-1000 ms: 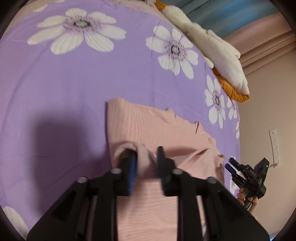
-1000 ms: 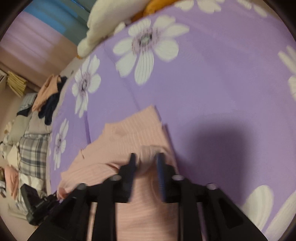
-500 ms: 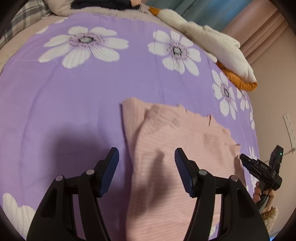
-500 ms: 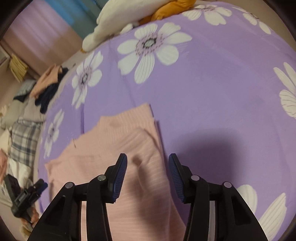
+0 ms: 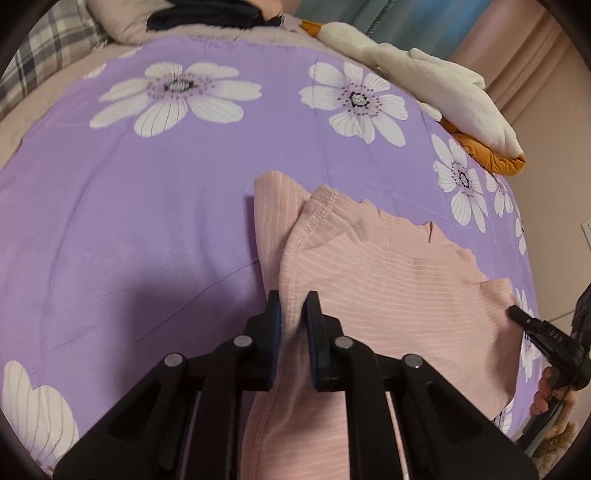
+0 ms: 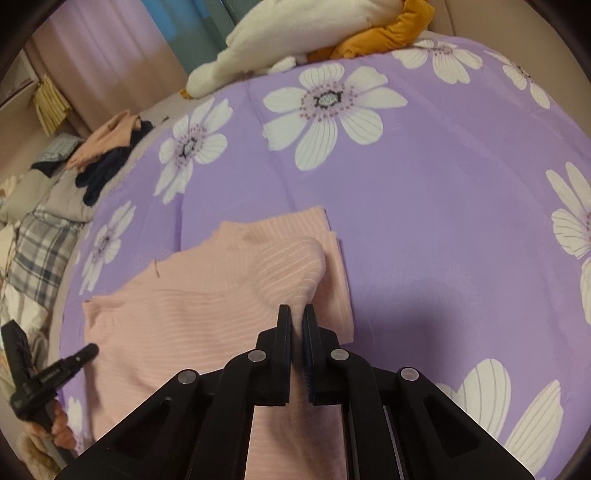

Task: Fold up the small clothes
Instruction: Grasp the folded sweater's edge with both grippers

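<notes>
Your left gripper [image 5: 293,312] is clenched on a raised edge of the pink striped garment [image 5: 388,280], the stitched hem pinched between its two blue-padded fingers [image 5: 275,317]. Below the pinch the fabric runs down between the black linkage arms and out of the bottom of the left wrist view, so you cannot see how far it hangs. The layer lying flat beneath the lifted fold is partly covered, and only its far corner shows. The garment lies on the bed, on the purple flowered sheet [image 5: 147,221], roughly mid-frame. At the right edge of that view your right hand [image 5: 550,391] is cut off by the lens rim, gripping its handle beside the garment's far edge.

Your right gripper [image 6: 296,317] is likewise closed on the pink striped garment [image 6: 192,295], a bulged fold of it squeezed in the narrow gap between the jaws. The cloth behind the jaws is hidden by the gripper body. Your left hand [image 6: 59,424] shows low at the left edge, blurred and partly cropped. Both grippers point forward over the bed, slightly downward. A white and orange plush toy [image 6: 295,33] lies at the sheet's far edge, well apart from the garment.
</notes>
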`<state>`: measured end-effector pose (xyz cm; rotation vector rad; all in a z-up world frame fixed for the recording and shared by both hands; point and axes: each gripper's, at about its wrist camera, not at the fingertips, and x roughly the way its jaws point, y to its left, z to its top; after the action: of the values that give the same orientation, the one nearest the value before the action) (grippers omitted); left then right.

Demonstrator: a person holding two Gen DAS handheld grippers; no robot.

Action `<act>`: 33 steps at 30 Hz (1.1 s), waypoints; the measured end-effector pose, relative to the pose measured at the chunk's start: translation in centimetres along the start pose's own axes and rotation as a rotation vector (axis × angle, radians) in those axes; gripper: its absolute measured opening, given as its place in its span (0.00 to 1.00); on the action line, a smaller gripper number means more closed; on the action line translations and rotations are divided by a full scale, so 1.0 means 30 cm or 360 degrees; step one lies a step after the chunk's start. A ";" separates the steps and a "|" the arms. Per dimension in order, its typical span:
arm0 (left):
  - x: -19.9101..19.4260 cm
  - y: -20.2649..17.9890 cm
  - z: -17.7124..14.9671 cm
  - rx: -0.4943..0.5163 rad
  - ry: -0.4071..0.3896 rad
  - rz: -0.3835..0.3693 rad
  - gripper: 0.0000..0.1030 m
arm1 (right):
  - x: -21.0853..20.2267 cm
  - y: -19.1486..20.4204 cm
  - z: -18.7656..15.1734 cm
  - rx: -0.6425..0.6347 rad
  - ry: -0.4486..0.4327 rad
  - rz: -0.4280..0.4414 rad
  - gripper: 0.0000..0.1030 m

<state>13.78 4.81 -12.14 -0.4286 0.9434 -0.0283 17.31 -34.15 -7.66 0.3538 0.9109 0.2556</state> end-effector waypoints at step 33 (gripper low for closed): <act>0.044 0.015 0.193 -0.0123 -0.0049 -0.0099 0.06 | 0.150 0.075 0.273 -0.0087 -0.0107 -0.0037 0.07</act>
<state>19.05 6.93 -10.39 -0.5287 0.9025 -0.0420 26.42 -32.03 -5.41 0.2995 0.8396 0.2451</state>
